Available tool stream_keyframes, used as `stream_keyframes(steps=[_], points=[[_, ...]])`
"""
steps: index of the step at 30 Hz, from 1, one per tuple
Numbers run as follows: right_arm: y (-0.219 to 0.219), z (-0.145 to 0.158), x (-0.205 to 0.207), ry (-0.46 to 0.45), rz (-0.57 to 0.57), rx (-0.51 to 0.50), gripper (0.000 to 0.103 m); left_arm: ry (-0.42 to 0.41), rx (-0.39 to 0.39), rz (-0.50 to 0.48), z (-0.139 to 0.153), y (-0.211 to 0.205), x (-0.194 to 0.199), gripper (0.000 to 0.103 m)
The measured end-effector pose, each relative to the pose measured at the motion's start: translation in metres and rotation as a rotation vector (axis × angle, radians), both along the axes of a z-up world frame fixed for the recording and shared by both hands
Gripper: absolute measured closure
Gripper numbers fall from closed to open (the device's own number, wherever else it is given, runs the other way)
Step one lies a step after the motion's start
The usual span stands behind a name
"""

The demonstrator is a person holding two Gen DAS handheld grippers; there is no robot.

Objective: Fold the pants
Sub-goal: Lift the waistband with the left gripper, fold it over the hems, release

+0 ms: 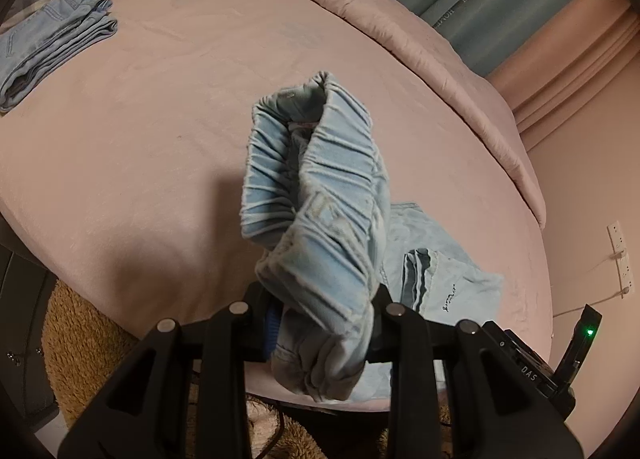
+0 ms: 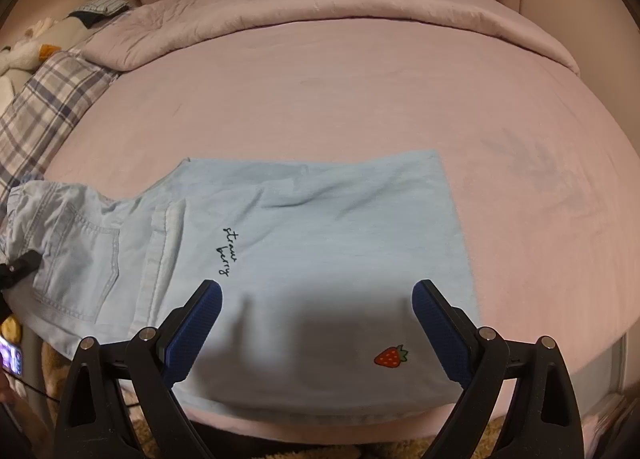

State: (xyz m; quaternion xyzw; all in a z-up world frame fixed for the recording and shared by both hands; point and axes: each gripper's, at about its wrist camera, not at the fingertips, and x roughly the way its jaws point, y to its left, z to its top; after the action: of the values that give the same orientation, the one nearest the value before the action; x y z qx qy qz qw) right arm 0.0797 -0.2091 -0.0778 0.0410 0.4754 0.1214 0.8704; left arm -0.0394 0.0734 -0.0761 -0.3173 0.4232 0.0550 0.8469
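Observation:
Light blue pants [image 2: 304, 227] lie on the pink bed, legs folded over, with "strawberry" writing and a strawberry patch [image 2: 391, 357] near the front edge. My left gripper [image 1: 320, 323] is shut on the elastic waistband [image 1: 320, 187] and holds it lifted above the bed. The rest of the pants [image 1: 432, 271] trails down to the right in that view. My right gripper [image 2: 316, 299] is open and empty, hovering over the folded leg part. The left gripper shows at the far left of the right wrist view [image 2: 20, 265] by the back pocket.
A folded pair of darker jeans [image 1: 52, 43] lies at the far left of the bed [image 1: 140, 139]. A plaid pillow [image 2: 44, 107] and a rolled pink duvet [image 2: 340, 7] line the far side. A brown rug [image 1: 80, 347] is on the floor below.

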Motion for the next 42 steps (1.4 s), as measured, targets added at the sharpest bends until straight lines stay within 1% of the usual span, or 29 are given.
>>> stream_keyframes(steps=[13, 21, 36, 42], points=[[-0.011, 0.001, -0.003, -0.002, -0.019, 0.009, 0.008, -0.014, 0.001, -0.066, 0.003, -0.015, 0.012, 0.074], [-0.019, 0.002, -0.003, -0.001, -0.033, 0.016, 0.008, -0.017, 0.027, -0.110, 0.004, -0.028, 0.021, 0.075], [-0.036, 0.003, -0.005, -0.006, -0.078, 0.041, 0.008, 0.002, 0.070, -0.215, 0.002, -0.060, 0.043, 0.075], [-0.040, 0.002, -0.006, -0.005, -0.083, 0.051, 0.008, 0.029, 0.076, -0.259, -0.009, -0.074, 0.055, 0.075]])
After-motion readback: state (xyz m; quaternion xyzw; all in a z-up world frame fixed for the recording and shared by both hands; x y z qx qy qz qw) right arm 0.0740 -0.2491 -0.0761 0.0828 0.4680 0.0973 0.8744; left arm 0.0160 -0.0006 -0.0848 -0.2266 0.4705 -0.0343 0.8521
